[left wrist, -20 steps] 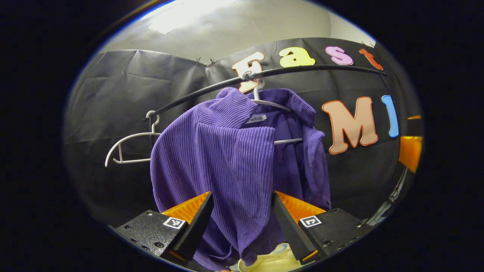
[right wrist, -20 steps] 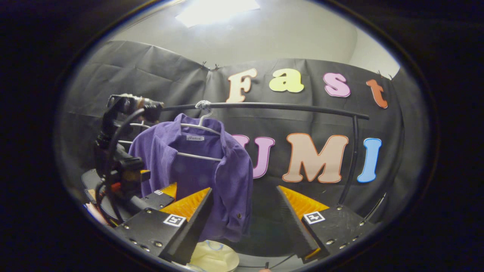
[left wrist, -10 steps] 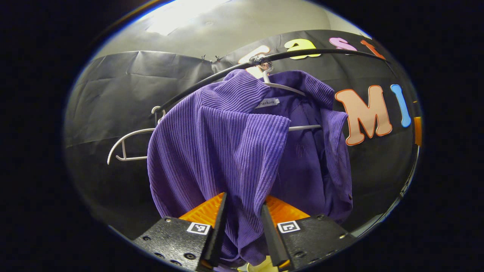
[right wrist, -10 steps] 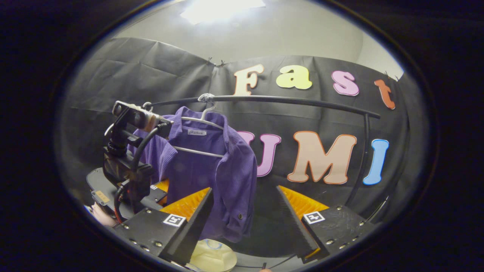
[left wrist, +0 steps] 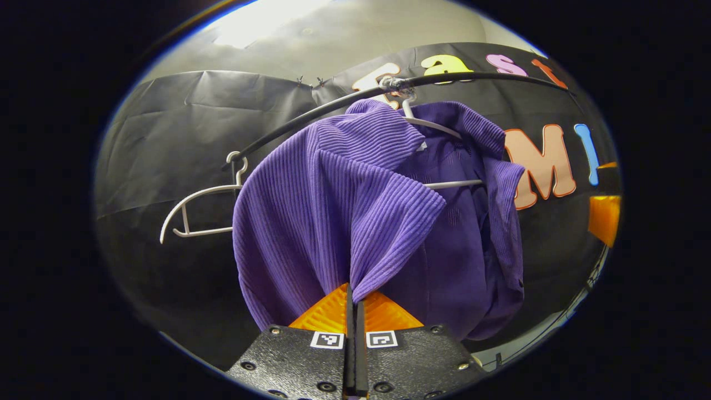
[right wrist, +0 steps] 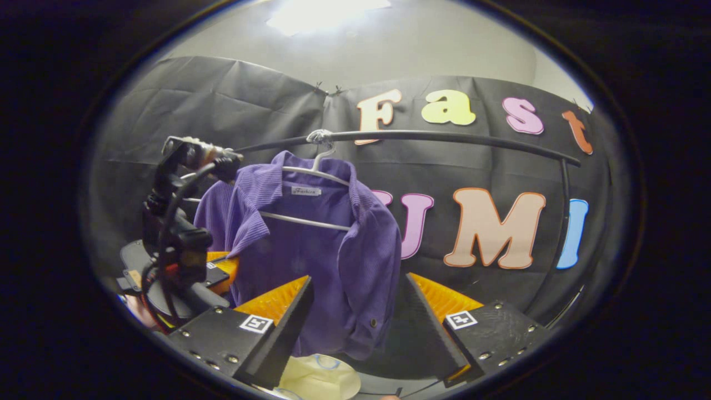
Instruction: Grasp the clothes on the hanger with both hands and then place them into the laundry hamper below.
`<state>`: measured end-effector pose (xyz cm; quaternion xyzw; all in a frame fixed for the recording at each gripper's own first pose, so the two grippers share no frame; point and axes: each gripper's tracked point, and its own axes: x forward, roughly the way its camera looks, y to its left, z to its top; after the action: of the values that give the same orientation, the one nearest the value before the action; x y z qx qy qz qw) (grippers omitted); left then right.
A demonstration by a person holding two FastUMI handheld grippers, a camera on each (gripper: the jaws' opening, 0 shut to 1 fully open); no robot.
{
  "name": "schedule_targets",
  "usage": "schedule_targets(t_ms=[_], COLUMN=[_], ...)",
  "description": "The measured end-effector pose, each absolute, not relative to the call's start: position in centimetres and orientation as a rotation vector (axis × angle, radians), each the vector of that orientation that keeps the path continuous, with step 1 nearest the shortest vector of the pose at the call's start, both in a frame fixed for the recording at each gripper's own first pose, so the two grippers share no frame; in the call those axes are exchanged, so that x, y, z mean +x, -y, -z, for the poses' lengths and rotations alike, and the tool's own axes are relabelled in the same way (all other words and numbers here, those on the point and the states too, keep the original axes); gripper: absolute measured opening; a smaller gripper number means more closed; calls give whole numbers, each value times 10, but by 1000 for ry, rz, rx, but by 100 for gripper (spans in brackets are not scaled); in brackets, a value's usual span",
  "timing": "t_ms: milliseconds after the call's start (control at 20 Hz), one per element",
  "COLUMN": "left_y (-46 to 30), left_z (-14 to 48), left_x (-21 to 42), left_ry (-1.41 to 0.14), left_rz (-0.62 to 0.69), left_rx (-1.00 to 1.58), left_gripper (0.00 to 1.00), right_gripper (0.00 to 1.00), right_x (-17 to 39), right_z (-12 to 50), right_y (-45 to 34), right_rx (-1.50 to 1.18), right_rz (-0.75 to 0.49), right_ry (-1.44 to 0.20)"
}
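Observation:
A purple ribbed shirt (left wrist: 344, 200) hangs on a white hanger (left wrist: 444, 129) from a black rail (left wrist: 311, 119). My left gripper (left wrist: 352, 303) is shut on the shirt's front panel, and the cloth bunches into its closed orange fingers. In the right gripper view the same shirt (right wrist: 333, 244) hangs left of centre on its hanger (right wrist: 311, 173), with the left gripper (right wrist: 219, 266) pinching its left edge. My right gripper (right wrist: 358, 311) is open, the shirt's right sleeve hanging just beyond its gap. Below the shirt the pale laundry hamper (right wrist: 319, 378) peeks out.
An empty white hanger (left wrist: 194, 208) hangs farther left on the rail. The rail (right wrist: 444, 138) bends down into an upright post (right wrist: 562, 216) at the right. The left gripper's camera and cable (right wrist: 178, 189) stand beside the shirt.
The left gripper's fingers closed from wide open onto the shirt's front panel, pulling the cloth into folds. The right gripper stayed open and drifted slightly toward the shirt.

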<state>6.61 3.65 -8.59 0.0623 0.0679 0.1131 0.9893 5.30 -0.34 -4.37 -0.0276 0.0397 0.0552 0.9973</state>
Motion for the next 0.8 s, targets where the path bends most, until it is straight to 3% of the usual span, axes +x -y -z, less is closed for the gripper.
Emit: schedule_targets(t_ms=[100,150,400,450,800], left_y=[-38,-43,-57,-63,-99], left_z=[81,79,55,47,12], left_x=[61,55,38,35,22], left_ry=[-131,-130,-97,-89,-44], left_rz=[-207,-205,-199,-208,-289], left_rx=[107,105,47,50,32], left_gripper=[0,0,0,2,0], right_gripper=[93,98,94,98,98], right_x=[58,60,73,76,108], right_z=[48,50,61,63,79], right_y=[0,-3,-25,-29,-44], right_rx=[-57,-59,-53,-51,-49], right_rz=[-122,-129,-162,-169,-166], right_ry=[-81,-82,-87,-88,-106])
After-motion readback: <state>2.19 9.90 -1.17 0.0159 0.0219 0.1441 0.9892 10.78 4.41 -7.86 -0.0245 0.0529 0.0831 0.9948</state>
